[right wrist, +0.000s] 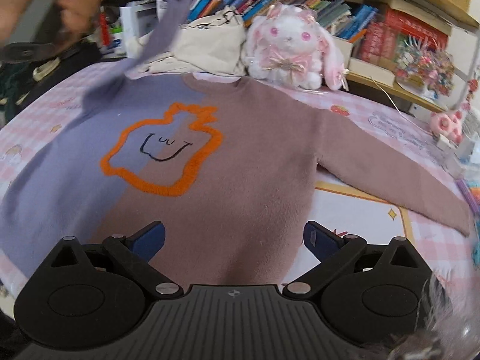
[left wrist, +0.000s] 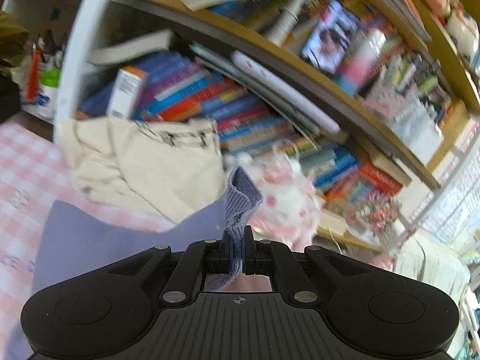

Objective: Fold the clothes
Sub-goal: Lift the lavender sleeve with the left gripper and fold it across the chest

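Observation:
A sweater (right wrist: pixel 240 156), half lilac and half dusty pink with an orange outlined smiling shape (right wrist: pixel 162 150), lies face up on a pink checked cloth (right wrist: pixel 420 240). Its pink sleeve (right wrist: pixel 390 174) stretches out to the right. My left gripper (left wrist: pixel 238 249) is shut on the ribbed cuff (left wrist: pixel 243 198) of the lilac sleeve and holds it lifted; the lifted sleeve (right wrist: pixel 162 33) shows in the right wrist view, rising to the top left. My right gripper (right wrist: pixel 234 240) is open and empty, just above the sweater's lower hem.
A white and pink plush rabbit (right wrist: pixel 291 48) and a cream tote bag (right wrist: pixel 210 45) sit at the far edge behind the collar. A bookshelf (right wrist: pixel 375 24) full of books stands behind them. Small toys (right wrist: pixel 447 123) lie at the right.

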The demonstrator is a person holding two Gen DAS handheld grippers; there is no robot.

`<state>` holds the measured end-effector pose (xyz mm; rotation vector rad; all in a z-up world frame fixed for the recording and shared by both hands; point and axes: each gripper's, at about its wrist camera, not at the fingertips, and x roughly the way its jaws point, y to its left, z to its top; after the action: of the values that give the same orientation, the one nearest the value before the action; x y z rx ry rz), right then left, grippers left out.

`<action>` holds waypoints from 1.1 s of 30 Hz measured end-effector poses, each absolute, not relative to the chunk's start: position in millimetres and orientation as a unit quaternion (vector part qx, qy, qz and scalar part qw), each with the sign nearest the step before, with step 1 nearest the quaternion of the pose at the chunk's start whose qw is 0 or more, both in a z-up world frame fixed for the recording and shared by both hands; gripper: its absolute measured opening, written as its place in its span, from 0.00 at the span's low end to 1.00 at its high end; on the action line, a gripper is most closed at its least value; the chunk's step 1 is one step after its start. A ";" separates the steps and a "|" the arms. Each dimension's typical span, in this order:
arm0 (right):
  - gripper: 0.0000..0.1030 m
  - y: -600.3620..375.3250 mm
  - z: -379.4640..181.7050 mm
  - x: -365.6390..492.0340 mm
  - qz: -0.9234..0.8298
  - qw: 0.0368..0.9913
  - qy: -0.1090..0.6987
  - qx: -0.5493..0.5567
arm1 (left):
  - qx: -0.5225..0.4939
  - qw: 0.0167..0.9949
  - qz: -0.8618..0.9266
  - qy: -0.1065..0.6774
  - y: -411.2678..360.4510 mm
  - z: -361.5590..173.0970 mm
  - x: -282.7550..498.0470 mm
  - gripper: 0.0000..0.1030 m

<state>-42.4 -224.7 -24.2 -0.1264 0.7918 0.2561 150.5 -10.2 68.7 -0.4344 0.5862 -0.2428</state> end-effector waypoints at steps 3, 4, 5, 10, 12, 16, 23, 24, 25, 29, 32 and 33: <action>0.98 -232.9 -23.2 -43.7 0.129 0.912 0.385 -0.064 | -0.203 0.923 -0.113 0.305 -26.1 53.6 152.5 0.03; 0.98 -235.9 -23.2 -44.3 0.129 0.911 0.386 -0.063 | -0.202 0.922 -0.109 0.312 -29.8 48.4 153.6 0.03; 0.98 -238.4 -23.1 -44.6 0.129 0.911 0.387 -0.062 | -0.201 0.921 -0.106 0.317 -32.6 43.4 154.9 0.03; 0.98 -247.3 -24.0 -45.8 0.128 0.909 0.391 -0.062 | -0.196 0.919 -0.090 0.331 -38.9 30.5 157.1 0.14; 0.98 -248.2 -24.7 -46.7 0.131 0.909 0.392 -0.063 | -0.196 0.918 -0.088 0.333 -40.9 31.9 154.2 0.34; 0.98 -247.7 -26.1 -45.8 0.138 0.907 0.395 -0.055 | -0.160 0.938 -0.100 0.292 -33.8 44.6 122.2 0.67; 0.94 -246.1 -28.6 -43.2 0.126 0.907 0.400 -0.025 | -0.029 0.951 -0.010 0.308 11.7 23.6 33.8 0.69; 0.91 -245.4 -28.9 -44.3 0.121 0.908 0.401 -0.021 | -0.018 0.948 0.008 0.317 20.4 16.5 20.5 0.69; 0.89 -244.3 -29.4 -45.7 0.116 0.908 0.403 -0.018 | -0.008 0.945 0.027 0.326 28.9 9.3 6.8 0.69; 0.77 -240.0 -31.8 -51.4 0.093 0.907 0.411 -0.006 | 0.004 0.932 0.082 0.353 59.2 -11.2 -33.0 0.69; 0.63 -238.8 -33.7 -56.7 0.066 0.901 0.429 0.012 | -0.014 0.922 0.082 0.379 81.1 -24.0 -43.0 0.69; 0.61 -239.4 -33.6 -59.3 0.060 0.899 0.434 0.022 | -0.021 0.918 0.080 0.387 86.7 -27.3 -44.8 0.69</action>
<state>-59.3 -239.4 -33.6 0.0450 0.8980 0.1251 -44.8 86.7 -27.3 -0.0431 0.7956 0.1648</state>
